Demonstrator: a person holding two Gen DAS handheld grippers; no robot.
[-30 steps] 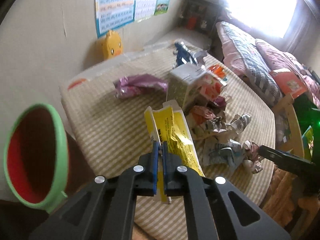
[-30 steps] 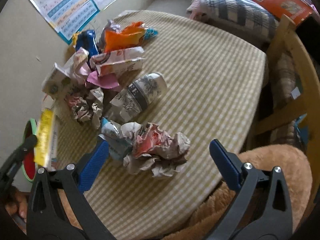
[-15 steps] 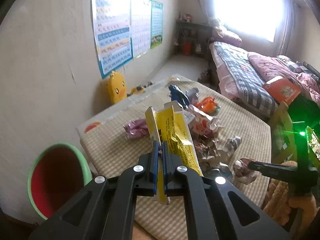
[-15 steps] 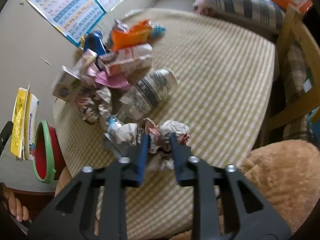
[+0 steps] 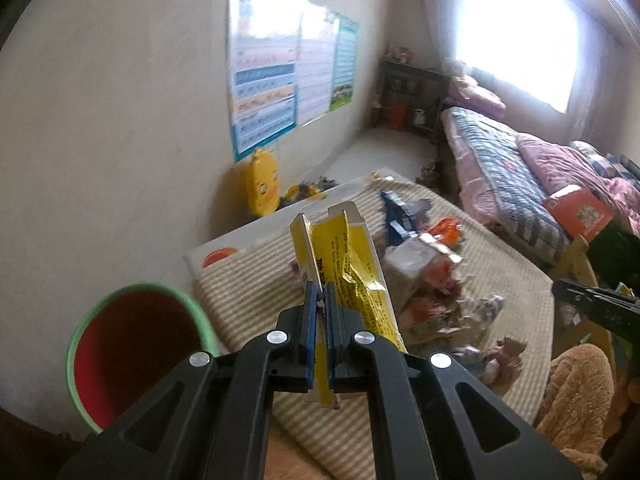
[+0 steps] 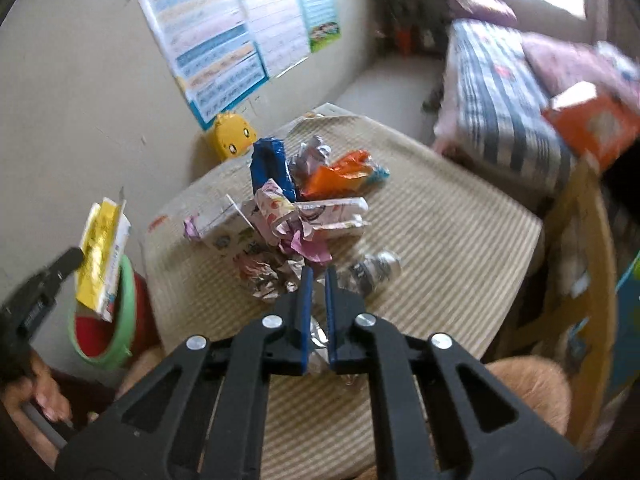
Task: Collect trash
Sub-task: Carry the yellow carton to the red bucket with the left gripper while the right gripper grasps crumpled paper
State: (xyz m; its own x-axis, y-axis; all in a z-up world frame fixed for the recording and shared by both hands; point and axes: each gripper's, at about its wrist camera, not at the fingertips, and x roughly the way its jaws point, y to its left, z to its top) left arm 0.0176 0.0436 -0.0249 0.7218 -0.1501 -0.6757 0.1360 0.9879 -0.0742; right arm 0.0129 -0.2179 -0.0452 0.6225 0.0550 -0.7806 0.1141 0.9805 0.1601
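Both grippers have lifted: left [image 5: 319, 300] clamps the yellow wrapper [image 5: 352, 268], right [image 6: 316, 280] pinches crumpled paper [image 6: 316, 334]; next, release over the bin [image 5: 136, 356]

Left gripper [image 5: 320, 304]: black body, blue pads, silver screws; clamps yellow wrapper [image 5: 352, 276] with white edge, dark print
Right gripper [image 6: 316, 292]: same black and blue
Bin [image 5: 86, 344]: green rim, red inside
Table cloth [image 6: 440, 216]: beige-white check
Trash pile [image 6: 304, 208]: blue, orange, pink, white pieces
Duck toy [image 6: 230, 140]: yellow
Bedding [image 5: 496, 168]: blue-white plaid, pink
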